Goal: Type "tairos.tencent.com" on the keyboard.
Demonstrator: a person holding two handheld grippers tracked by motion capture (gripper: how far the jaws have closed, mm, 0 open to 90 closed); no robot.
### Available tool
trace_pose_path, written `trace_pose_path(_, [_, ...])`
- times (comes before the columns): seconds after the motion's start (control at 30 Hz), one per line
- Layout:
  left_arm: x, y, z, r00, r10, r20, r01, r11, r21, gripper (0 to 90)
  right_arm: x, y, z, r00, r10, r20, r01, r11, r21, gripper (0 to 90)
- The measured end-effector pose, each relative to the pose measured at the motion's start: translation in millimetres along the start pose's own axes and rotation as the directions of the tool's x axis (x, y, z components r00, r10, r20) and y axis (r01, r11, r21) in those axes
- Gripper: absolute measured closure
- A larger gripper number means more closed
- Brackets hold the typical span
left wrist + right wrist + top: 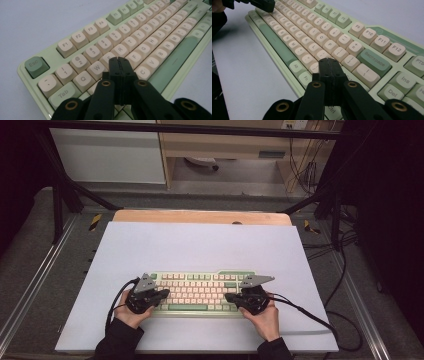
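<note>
Left hand-held gripper (119, 60): jaws pressed fully together, nothing between them; the joined tip sits over the letter block of the pale green mechanical keyboard with cream keycaps (130, 42), around the E, D and F keys; whether it touches a cap or hovers just above cannot be told. Right hand-held gripper (329, 61): jaws likewise closed flat against each other, empty; its tip stands over the right end of the keyboard's lower rows, just short of the green Backspace key (374, 62), contact again unclear.

Judgement on the step in hand: pressing keys with the closed tips, used as single fingers. To do it well, keep both pairs of jaws shut so the tip stays narrow; come down square on the centre of one cap; a tilted tip risks catching a neighbouring key; press lightly, since the keyboard rests loose and could slide.

Location: the keyboard lies flat on the white sheet-covered worktop (200, 245), near its front edge, roughly centred between the left and right edges; one hand (131, 312) sits at each end.
</note>
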State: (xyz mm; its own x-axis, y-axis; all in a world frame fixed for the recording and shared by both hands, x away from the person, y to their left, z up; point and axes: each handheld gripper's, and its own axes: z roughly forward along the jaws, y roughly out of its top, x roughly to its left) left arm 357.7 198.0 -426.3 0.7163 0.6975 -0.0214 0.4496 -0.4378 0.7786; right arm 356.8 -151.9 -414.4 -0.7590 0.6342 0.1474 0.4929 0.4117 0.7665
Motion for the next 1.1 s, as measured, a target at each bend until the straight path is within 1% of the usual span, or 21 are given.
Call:
trace_pose_path(0.13, [0.0,-0.5,-2.5,1.0,-0.003,0.004,0.003,1.0,-0.003,89.7,0.0,0.2,-0.1,1.0,-0.001,0.0,0.001,1.0,-0.002,90.0])
trace_pose_path(0.37, [1.3,-1.2,-8.8,1.0,-0.006,0.003,0.006,0.9999,-0.012,89.8,1.2,1.5,0.7,0.9998,0.015,-0.009,-0.015,1.0,-0.007,90.0])
trace_pose_path(0.6, [3.7,-3.6,-13.2,0.9999,-0.012,0.004,0.012,0.9998,-0.016,89.8,6.0,6.6,4.1,0.9998,0.001,-0.019,-0.001,1.0,-0.006,90.0])
trace_pose_path(0.87, [4.9,-4.3,-15.8,0.9999,-0.014,0.003,0.014,0.9997,-0.019,89.8,13.2,13.6,13.4,0.9994,-0.009,-0.033,0.009,1.0,0.005,90.0])
trace_pose_path(1.1, [5.6,-4.7,-16.8,0.9998,-0.018,0.008,0.018,0.9996,-0.023,89.7,19.5,18.9,28.0,0.9988,-0.03,-0.039,0.031,0.999,0.02,90.0])
